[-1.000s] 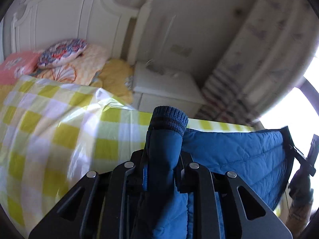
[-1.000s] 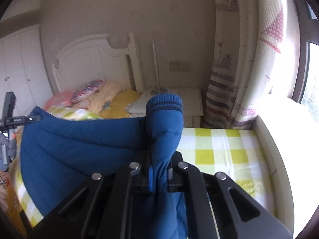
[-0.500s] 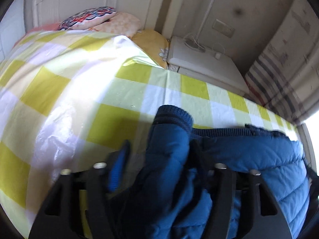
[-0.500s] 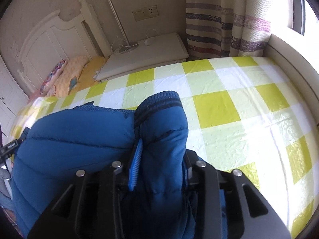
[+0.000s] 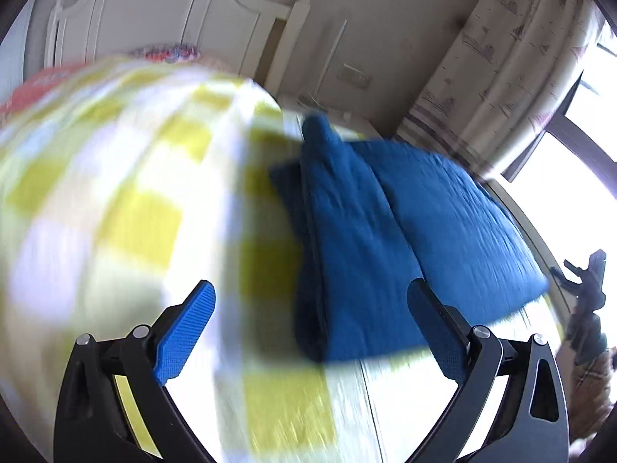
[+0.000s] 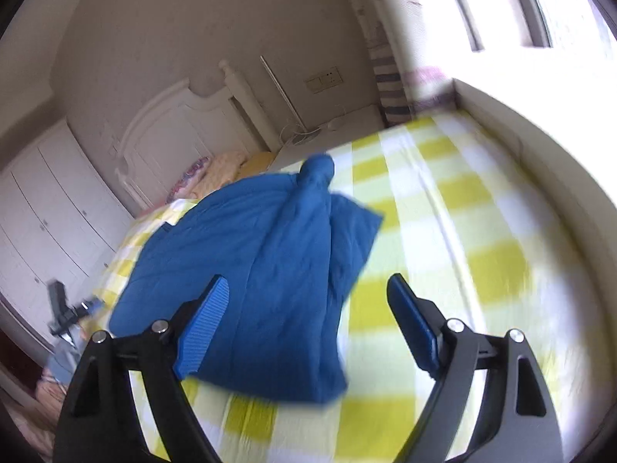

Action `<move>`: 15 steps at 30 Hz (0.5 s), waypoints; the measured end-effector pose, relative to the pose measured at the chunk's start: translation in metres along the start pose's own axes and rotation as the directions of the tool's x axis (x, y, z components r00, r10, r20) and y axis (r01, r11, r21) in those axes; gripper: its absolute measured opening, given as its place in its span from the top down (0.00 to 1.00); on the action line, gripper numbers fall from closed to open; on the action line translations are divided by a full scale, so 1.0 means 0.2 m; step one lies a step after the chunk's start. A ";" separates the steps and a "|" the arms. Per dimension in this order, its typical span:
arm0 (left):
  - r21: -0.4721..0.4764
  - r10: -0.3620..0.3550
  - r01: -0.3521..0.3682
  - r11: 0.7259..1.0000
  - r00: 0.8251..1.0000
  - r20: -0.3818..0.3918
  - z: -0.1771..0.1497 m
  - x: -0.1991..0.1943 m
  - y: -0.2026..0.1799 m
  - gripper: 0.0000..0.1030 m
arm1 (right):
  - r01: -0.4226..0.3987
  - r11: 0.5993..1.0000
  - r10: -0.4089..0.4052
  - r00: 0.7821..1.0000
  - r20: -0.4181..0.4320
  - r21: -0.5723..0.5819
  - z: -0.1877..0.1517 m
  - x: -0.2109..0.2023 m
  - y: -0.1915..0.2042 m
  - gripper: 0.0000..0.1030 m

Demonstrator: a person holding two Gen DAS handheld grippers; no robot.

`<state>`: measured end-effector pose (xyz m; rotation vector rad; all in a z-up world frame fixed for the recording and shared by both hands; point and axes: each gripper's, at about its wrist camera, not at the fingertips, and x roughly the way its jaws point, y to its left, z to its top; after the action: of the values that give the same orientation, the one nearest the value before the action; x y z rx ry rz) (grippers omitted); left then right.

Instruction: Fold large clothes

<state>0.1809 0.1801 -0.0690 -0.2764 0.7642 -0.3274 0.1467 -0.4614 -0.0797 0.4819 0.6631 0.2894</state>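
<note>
The blue quilted jacket (image 5: 389, 239) lies folded on the bed (image 5: 127, 212), spread flat on the yellow-and-white checked sheet (image 6: 455, 231). One sleeve (image 6: 314, 177) is laid along the top of the folded body, its cuff pointing toward the headboard (image 6: 169, 131). In the left wrist view the jacket sits ahead of the fingers and off to their right; in the right wrist view it sits ahead and off to their left. Both views are smeared by motion, so seams and edges are not sharp.

The left hand-held gripper (image 5: 310, 332) has just been opening; its jaws stand wide and the blue pads (image 5: 185, 332) touch nothing, the near edge of the jacket lying between and beyond them. The right hand-held gripper (image 6: 306, 324) has likewise just been opening; its jaws stand wide, clear of the cloth, with the jacket's near corner below the gap.

Beyond the jacket, toward the headboard, lie patterned pillows (image 6: 193, 171). Beside the headboard stands a white nightstand (image 6: 339, 131), and past it hangs a striped curtain (image 5: 501, 88). White wardrobe doors (image 6: 50, 200) line the wall on the headboard's other side
</note>
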 end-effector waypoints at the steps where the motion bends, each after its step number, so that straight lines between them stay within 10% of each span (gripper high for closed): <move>1: 0.004 -0.010 0.010 1.000 1.000 0.003 -0.04 -0.01 -0.02 0.06 | 0.008 1.000 -0.008 1.000 -0.008 -0.007 -0.04 0.01 0.00 0.19; 15: 0.005 -0.066 0.066 0.998 0.996 -0.064 0.01 0.23 -0.12 0.06 | 0.035 0.983 -0.054 0.993 -0.104 -0.181 -0.18 0.22 0.18 0.39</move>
<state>0.2088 0.1396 -0.0883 -0.2862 0.8178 -0.4028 0.1536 -0.4010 -0.1082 0.2799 0.7449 0.3315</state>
